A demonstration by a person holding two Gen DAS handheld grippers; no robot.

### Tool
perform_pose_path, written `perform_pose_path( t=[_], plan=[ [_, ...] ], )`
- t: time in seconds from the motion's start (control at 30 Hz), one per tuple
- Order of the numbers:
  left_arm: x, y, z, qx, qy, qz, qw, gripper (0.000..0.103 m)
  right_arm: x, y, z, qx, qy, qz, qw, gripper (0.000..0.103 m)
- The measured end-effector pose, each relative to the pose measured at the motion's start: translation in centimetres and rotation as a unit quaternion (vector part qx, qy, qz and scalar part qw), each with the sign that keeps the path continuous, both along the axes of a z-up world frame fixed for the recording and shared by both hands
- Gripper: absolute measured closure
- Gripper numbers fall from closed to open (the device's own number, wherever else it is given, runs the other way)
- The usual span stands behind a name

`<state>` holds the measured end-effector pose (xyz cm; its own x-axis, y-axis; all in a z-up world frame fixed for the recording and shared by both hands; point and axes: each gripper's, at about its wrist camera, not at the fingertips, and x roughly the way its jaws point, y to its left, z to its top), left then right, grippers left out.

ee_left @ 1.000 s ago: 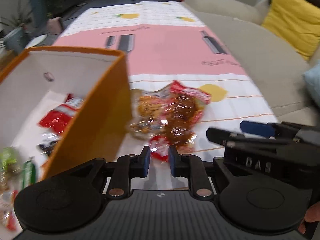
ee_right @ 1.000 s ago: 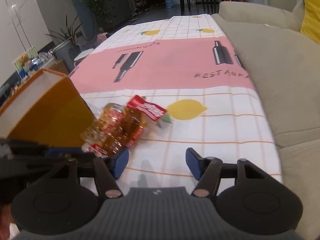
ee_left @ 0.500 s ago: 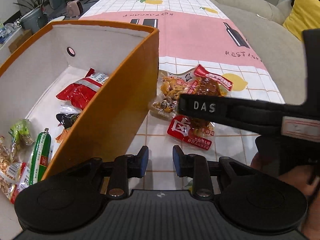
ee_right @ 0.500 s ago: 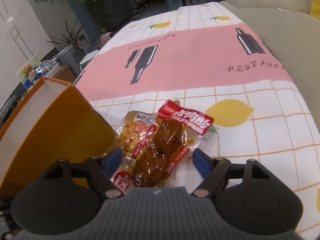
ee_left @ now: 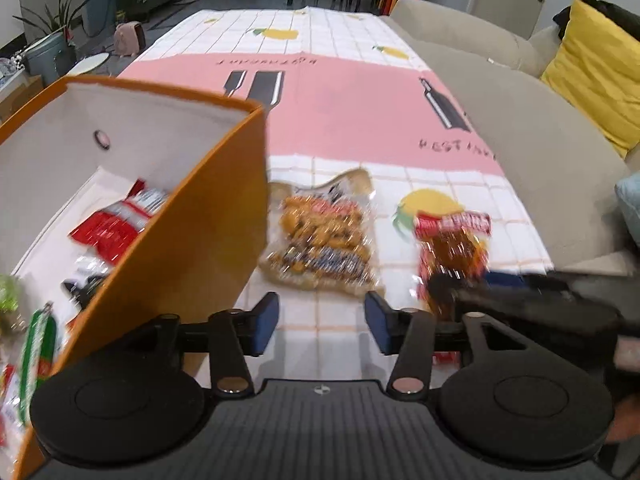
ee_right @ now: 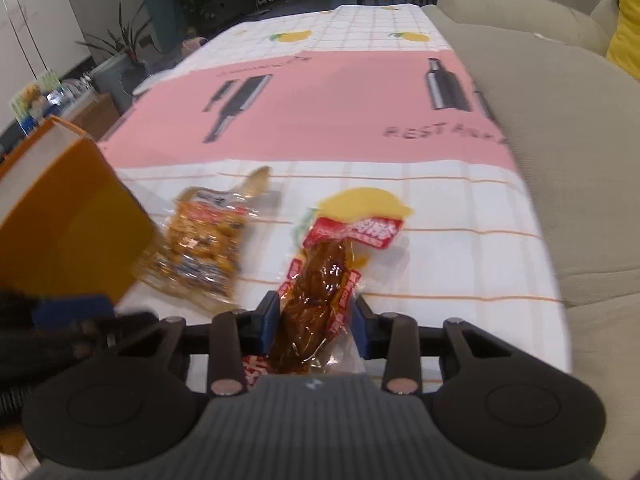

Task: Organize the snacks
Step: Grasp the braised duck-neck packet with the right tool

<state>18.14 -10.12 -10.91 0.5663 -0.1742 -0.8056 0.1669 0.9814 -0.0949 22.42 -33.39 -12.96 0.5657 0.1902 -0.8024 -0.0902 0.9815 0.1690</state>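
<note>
The table wore a lemon-print cloth; beside the orange box lay a yellow snack pack, farther off a red pack.

We cannot read the print on the brown snack pack; its near end hides behind the right tool. The yellow snack pack is motion-smeared. The orange box wall hides part of its contents, and the picture's left edge cuts off the green packet.

A beige sofa with a yellow cushion flanks the lemon-print tablecloth; potted plants stand beyond.
</note>
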Motion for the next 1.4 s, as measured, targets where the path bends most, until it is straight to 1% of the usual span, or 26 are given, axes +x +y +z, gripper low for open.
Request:
perform_pose_path(
  t=[0.07, 0.2, 0.33, 0.4, 0.47, 0.57, 0.6, 0.7, 0.73, 0.77, 0.8, 0.87, 0.9, 0.93, 0.97, 1.0, 1.03, 1.1, 1.17, 1.4],
  plan=[
    [0.5, -1.0, -0.2, 0.008, -0.015, -0.001, 0.9999, 0.033, -0.4, -0.9, 0.0, -0.002, 0.004, 0.000, 1.000, 0.068],
    [1.6, -2.8, -0.8, 0.039, -0.038, 0.005, 0.9985, 0.031, -1.1, -1.9, -0.1, 0.002, 0.002, -0.005, 1.000, 0.068],
    [2.7, -3.8, -1.6, 0.059, -0.040, 0.013, 0.9974, 0.029, -1.8, -1.7, -0.1, 0.000, -0.007, -0.007, 1.000, 0.067],
    [3.3, -4.5, -2.2, 0.080, -0.036, 0.018, 0.9960, 0.026, -1.9, -1.6, -0.1, -0.001, -0.009, -0.007, 1.000, 0.067],
    [3.5, -5.4, -2.5, 0.103, -0.043, 0.016, 0.9936, 0.022, -1.9, -1.5, -0.1, -0.001, -0.009, -0.008, 1.000, 0.067],
    [4.0, -6.4, -3.2, 0.140, -0.037, 0.008, 0.9894, 0.020, -1.9, -1.5, -0.1, 0.001, -0.010, -0.009, 1.000, 0.066],
    [4.0, -6.5, -3.3, 0.147, -0.042, 0.006, 0.9883, 0.020, -1.9, -1.4, -0.2, 0.000, -0.011, -0.009, 1.000, 0.066],
    [3.9, -6.1, -3.3, 0.133, -0.046, 0.003, 0.9900, 0.032, -2.2, -1.2, -0.2, -0.005, -0.014, -0.006, 1.000, 0.065],
    [3.7, -6.1, -3.3, 0.133, -0.047, 0.002, 0.9900, 0.033, -2.2, -1.1, -0.2, -0.008, -0.015, -0.004, 1.000, 0.065],
    [3.5, -6.1, -3.3, 0.135, -0.047, -0.002, 0.9898, 0.036, -2.3, -1.1, -0.2, -0.009, -0.015, -0.002, 1.000, 0.065],
    [3.1, -6.1, -3.3, 0.132, -0.050, -0.009, 0.9900, 0.044, -2.4, -1.0, -0.3, -0.009, -0.015, -0.001, 1.000, 0.065],
    [2.4, -6.1, -3.1, 0.129, -0.045, -0.023, 0.9903, 0.053, -2.4, -1.1, -0.2, -0.006, -0.013, 0.001, 1.000, 0.065],
    [2.1, -6.1, -3.2, 0.125, -0.039, -0.028, 0.9909, 0.066, -2.4, -1.1, -0.2, -0.004, -0.010, 0.002, 1.000, 0.066],
    [1.9, -5.7, -3.2, 0.112, -0.029, -0.031, 0.9927, 0.071, -2.5, -1.2, -0.2, -0.003, -0.006, 0.005, 1.000, 0.065],
    [1.5, -5.5, -3.1, 0.108, -0.025, -0.034, 0.9933, 0.077, -2.7, -1.0, -0.1, -0.009, -0.006, 0.014, 1.000, 0.065],
    [1.1, -5.4, -3.0, 0.111, -0.021, -0.038, 0.9929, 0.080, -2.9, -0.8, -0.1, -0.013, -0.004, 0.023, 1.000, 0.065],
    [0.7, -5.2, -2.9, 0.110, -0.017, -0.042, 0.9929, 0.081, -3.2, -0.7, 0.0, -0.015, -0.002, 0.031, 0.999, 0.065],
    [0.1, -4.5, -2.8, 0.101, -0.009, -0.048, 0.9937, 0.093, -3.7, -0.4, 0.0, -0.016, 0.004, 0.044, 0.999, 0.065],
    [-0.6, -4.0, -2.8, 0.103, -0.010, -0.050, 0.9933, 0.094, -4.3, -0.4, 0.1, -0.014, 0.010, 0.047, 0.999, 0.065],
    [-3.4, -2.4, -2.0, 0.085, -0.008, -0.065, 0.9943, 0.094, -6.7, -1.3, 0.4, -0.006, 0.032, 0.031, 0.999, 0.065]
  ],
)
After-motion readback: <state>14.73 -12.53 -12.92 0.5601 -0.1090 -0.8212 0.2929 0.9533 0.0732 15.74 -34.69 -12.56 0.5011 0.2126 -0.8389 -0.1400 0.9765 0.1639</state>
